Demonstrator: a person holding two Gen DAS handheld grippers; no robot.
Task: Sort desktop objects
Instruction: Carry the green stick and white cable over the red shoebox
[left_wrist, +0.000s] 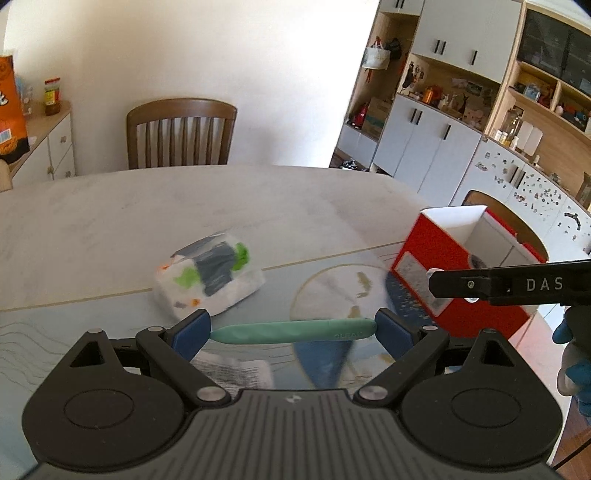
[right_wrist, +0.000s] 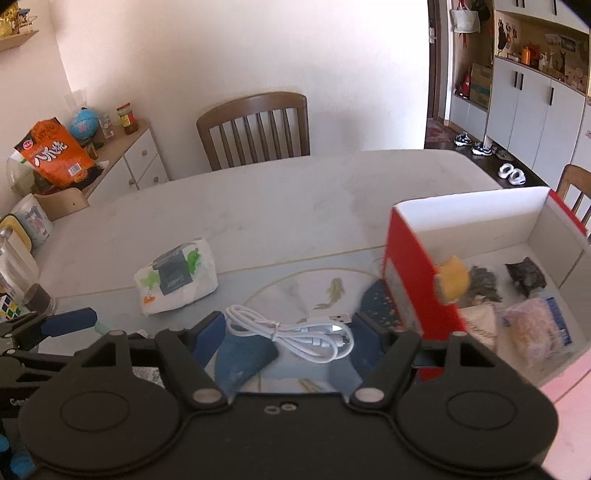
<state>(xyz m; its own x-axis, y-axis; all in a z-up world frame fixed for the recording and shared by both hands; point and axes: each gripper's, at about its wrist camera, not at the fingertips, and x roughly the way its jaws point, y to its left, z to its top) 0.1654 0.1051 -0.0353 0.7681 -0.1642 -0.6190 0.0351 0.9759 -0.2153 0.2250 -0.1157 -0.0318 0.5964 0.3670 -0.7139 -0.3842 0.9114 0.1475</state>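
My left gripper (left_wrist: 293, 330) is shut on a long teal pen-like object (left_wrist: 293, 331), held crosswise between the blue pads above the table. My right gripper (right_wrist: 288, 334) holds a coiled white USB cable (right_wrist: 291, 332) between its pads, just left of the red box (right_wrist: 417, 280). The red box stands open at the right with several small items inside; it also shows in the left wrist view (left_wrist: 436, 251). A white tissue pack (left_wrist: 208, 277) with green and grey print lies on the table; it also shows in the right wrist view (right_wrist: 175, 280).
A wooden chair (right_wrist: 255, 125) stands behind the pale table (right_wrist: 295, 192). A side cabinet (right_wrist: 129, 158) at the left carries an orange snack bag (right_wrist: 55, 151), a globe and jars. A Rubik's cube (right_wrist: 9, 308) and a glass jar sit at the table's left edge. Cupboards line the right wall.
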